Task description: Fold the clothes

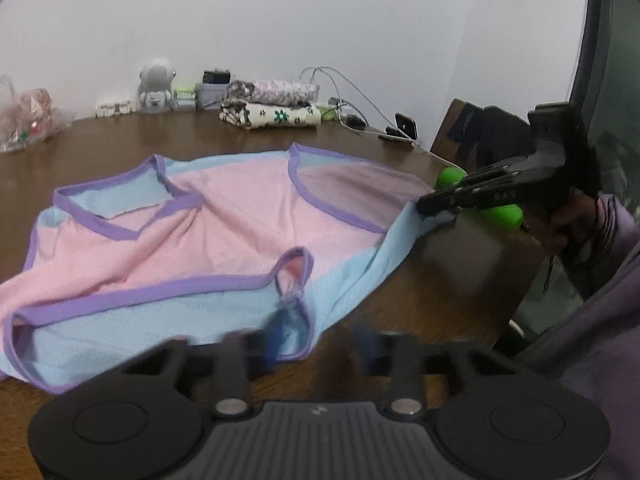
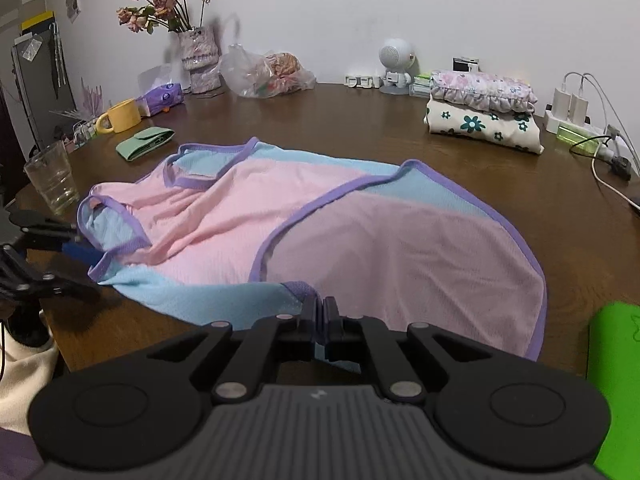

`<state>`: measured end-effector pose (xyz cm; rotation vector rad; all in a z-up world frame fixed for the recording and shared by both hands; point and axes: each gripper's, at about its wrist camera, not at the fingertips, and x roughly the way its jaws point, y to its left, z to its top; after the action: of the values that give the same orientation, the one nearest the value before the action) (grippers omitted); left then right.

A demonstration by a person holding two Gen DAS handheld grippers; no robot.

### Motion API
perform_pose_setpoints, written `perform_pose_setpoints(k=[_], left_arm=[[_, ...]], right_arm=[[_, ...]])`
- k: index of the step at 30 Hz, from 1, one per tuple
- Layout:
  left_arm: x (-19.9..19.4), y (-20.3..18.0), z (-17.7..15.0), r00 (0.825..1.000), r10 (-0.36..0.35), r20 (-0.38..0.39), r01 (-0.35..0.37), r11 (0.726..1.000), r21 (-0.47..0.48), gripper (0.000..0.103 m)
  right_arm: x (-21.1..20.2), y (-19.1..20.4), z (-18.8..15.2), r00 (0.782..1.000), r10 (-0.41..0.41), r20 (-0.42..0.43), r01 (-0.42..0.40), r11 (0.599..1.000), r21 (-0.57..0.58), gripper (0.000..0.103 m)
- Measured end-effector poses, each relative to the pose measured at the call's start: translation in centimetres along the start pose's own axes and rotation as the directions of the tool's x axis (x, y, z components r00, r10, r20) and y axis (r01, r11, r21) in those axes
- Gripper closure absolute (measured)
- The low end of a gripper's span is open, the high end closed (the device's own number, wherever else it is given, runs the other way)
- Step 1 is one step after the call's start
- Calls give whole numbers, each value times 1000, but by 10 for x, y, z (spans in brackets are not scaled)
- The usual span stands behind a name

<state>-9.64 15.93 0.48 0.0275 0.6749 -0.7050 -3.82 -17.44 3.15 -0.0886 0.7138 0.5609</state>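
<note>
A pink and light-blue sleeveless top with purple trim lies spread on the brown table; it also shows in the right wrist view. My left gripper is open at the top's near edge, with its blue-tipped fingers either side of a purple shoulder strap loop. It shows at the left in the right wrist view. My right gripper is shut on the top's blue hem; in the left wrist view it pinches the right corner.
Folded floral clothes are stacked at the back right beside chargers and cables. A glass, yellow mug, green pouch, vase of flowers and plastic bag stand at the back left. A green object lies near right.
</note>
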Motion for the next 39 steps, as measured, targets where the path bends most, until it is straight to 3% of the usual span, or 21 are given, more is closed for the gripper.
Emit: perform_pose_setpoints(k=[9, 14, 16, 18, 19, 20, 21, 24, 27, 29, 32, 34, 37, 38, 39], left_arm=[[-20, 43, 26, 982, -62, 180, 81, 992, -102, 102], [4, 62, 59, 984, 45, 174, -17, 987, -161, 103], [6, 64, 60, 990, 11, 141, 17, 980, -197, 91], [-2, 50, 53, 986, -30, 166, 50, 992, -119, 66], [-6, 43, 49, 983, -44, 176, 59, 995, -80, 61], [-7, 38, 46, 984, -32, 175, 43, 997, -61, 49], [-5, 36, 44, 987, 2, 161, 9, 997, -70, 43], [10, 40, 43, 988, 118, 100, -102, 983, -150, 41], [28, 49, 46, 979, 200, 28, -188, 954, -233, 43], [33, 55, 47, 982, 188, 21, -175, 944, -281, 43], [37, 57, 46, 988, 152, 32, -134, 937, -322, 44], [40, 54, 45, 987, 159, 24, -144, 939, -311, 53], [45, 56, 47, 986, 166, 15, -151, 932, -330, 75], [47, 58, 48, 988, 155, 9, -143, 928, -344, 90], [48, 58, 49, 989, 146, 7, -135, 927, -350, 96]], right_arm=[[-17, -5, 4, 999, 11, 40, -12, 1000, 23, 100], [5, -19, 33, 998, -36, 57, 32, 998, 62, 100], [19, -25, 43, 998, -49, 35, 46, 996, 77, 100], [24, -24, 46, 999, -36, 32, 34, 997, 64, 100], [25, -23, 45, 999, -27, 30, 25, 998, 62, 100], [27, -24, 43, 999, -24, 24, 22, 997, 69, 100], [29, -25, 42, 1000, -21, 18, 19, 997, 76, 100], [38, -29, 43, 999, -43, 9, 42, 995, 94, 100], [42, -28, 50, 998, -48, 32, 46, 996, 78, 100], [41, -28, 52, 997, -58, 45, 55, 996, 71, 96], [23, -42, 48, 996, -51, 78, 44, 995, 93, 68], [7, -54, 41, 996, -27, 86, 17, 993, 115, 62], [5, -59, 29, 999, 23, 39, -28, 991, 130, 62], [8, -57, 26, 999, 32, 22, -35, 991, 131, 62], [14, -53, 25, 999, 33, 11, -34, 991, 127, 62]])
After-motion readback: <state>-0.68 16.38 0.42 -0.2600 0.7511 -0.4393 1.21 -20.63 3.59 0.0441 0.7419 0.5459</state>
